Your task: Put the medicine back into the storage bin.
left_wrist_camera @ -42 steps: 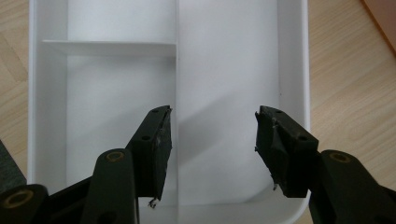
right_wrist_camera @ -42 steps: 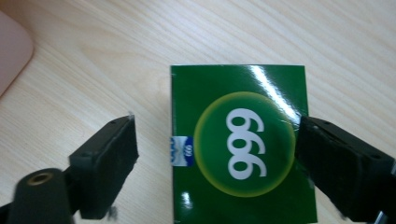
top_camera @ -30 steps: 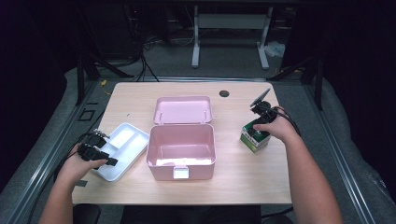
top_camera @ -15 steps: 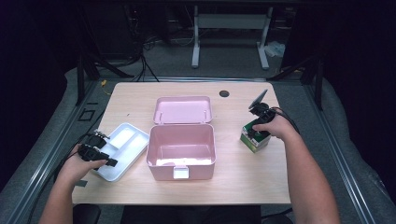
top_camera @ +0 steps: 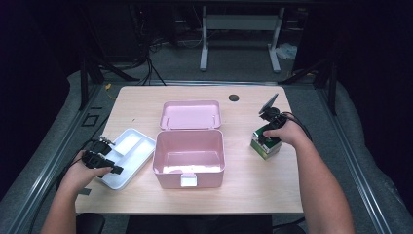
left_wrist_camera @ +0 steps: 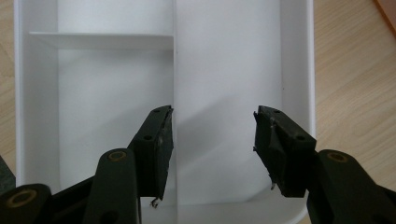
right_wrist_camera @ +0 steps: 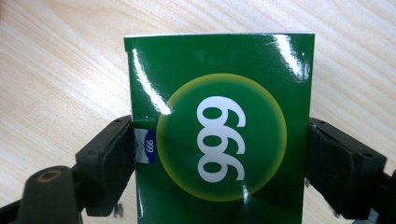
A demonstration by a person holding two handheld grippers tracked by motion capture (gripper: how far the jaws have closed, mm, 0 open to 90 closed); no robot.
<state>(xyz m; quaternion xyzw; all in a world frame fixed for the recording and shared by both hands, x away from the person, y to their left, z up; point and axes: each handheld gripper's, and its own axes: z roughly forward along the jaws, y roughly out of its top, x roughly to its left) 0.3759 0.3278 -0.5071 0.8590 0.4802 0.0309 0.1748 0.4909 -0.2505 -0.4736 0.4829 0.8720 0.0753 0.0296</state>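
A glossy green box (right_wrist_camera: 219, 60) with white digits in a yellow circle stands on the wooden table (top_camera: 253, 190) at the right. My right gripper (right_wrist_camera: 219, 140) points down over the green box (top_camera: 259, 146). Its jaws have just been closing, and both pads now lie against the box's two sides. The right gripper (top_camera: 267, 139) is under the person's right hand. At the left, my left gripper (left_wrist_camera: 212, 135) stands open over a white divided tray (left_wrist_camera: 224, 60), with nothing between its jaws. In the high view the left gripper (top_camera: 116, 169) is at the near end of the tray (top_camera: 129, 146).
A pink box (top_camera: 168, 176) sits open in the middle of the table, its lid (top_camera: 190, 114) lying back behind it. A dark round hole (top_camera: 234, 97) marks the far edge. Bare wood lies in front of the pink box and between it and the green box.
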